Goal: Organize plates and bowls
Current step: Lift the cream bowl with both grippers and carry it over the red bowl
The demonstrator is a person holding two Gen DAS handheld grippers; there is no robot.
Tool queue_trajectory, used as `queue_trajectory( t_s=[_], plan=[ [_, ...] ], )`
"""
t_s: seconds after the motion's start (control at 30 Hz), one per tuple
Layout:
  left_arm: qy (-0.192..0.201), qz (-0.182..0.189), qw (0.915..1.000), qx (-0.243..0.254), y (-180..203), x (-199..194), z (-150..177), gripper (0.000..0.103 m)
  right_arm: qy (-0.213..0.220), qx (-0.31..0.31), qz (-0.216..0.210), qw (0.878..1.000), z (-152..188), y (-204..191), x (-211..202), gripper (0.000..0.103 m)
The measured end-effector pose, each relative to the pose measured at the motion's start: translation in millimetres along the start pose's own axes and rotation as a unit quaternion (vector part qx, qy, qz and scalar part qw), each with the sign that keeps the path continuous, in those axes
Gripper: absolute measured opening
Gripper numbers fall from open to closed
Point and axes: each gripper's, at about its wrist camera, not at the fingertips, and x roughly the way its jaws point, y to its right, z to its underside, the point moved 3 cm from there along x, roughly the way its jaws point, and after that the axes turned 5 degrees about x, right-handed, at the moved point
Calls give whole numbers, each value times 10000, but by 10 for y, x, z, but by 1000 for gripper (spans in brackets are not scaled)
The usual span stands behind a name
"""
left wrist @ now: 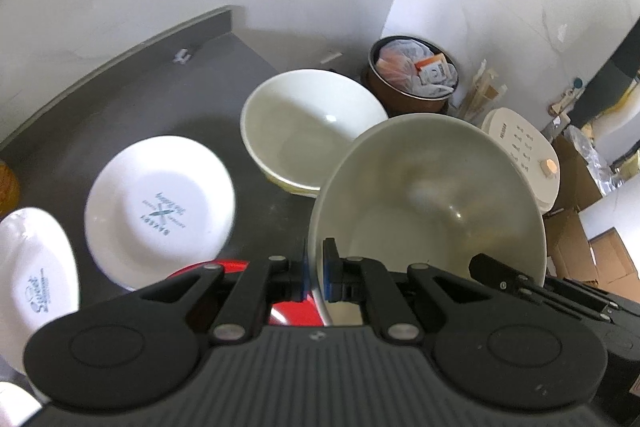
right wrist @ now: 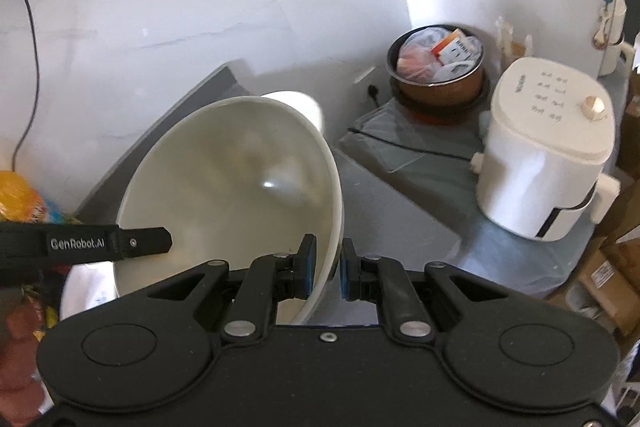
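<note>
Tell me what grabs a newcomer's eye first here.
The big cream bowl fills the middle, tilted, with the left gripper and the right gripper each clamped on its rim. Behind it on the dark counter sits a second bowl, with two white plates to its left.

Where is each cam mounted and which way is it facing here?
Left wrist: on the left gripper, looking down along its fingers at the held bowl, a second bowl and two plates on the dark counter; the right gripper's finger shows.
Right wrist: on the right gripper, looking down at the same bowl's opposite rim and a white appliance; the left gripper's finger shows.
Shared: held bowl, second bowl, pot of packets, appliance.
</note>
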Motion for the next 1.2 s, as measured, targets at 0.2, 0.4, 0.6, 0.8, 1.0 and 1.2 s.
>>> queue_trajectory(
  t_s=[0.2, 0.4, 0.6, 0.8, 1.0, 1.2],
  plan=[
    [73, -140, 9995, -260, -206, -162, 101, 5, -90, -299, -149, 9994, 64, -216, 13, 12],
    [67, -283, 9982, -518, -408, -272, 248, 6, -212, -513, -282, 9981, 135, -406, 68, 12],
    [1, -380, 9963, -776, -597, -324, 411, 6, -412, -767, -379, 9955, 218, -565, 141, 12],
    [-144, -443, 9941, -975, -721, -311, 580, 6, -574, -1008, -364, 9926, 325, -677, 189, 12],
    [-323, -490, 9929, -1037, -792, -269, 748, 6, -818, -1167, -364, 9891, 447, -731, 281, 12],
    [-493, -559, 9904, -1162, -860, -189, 883, 8, -1013, -1375, -275, 9849, 575, -796, 371, 12]
  ],
)
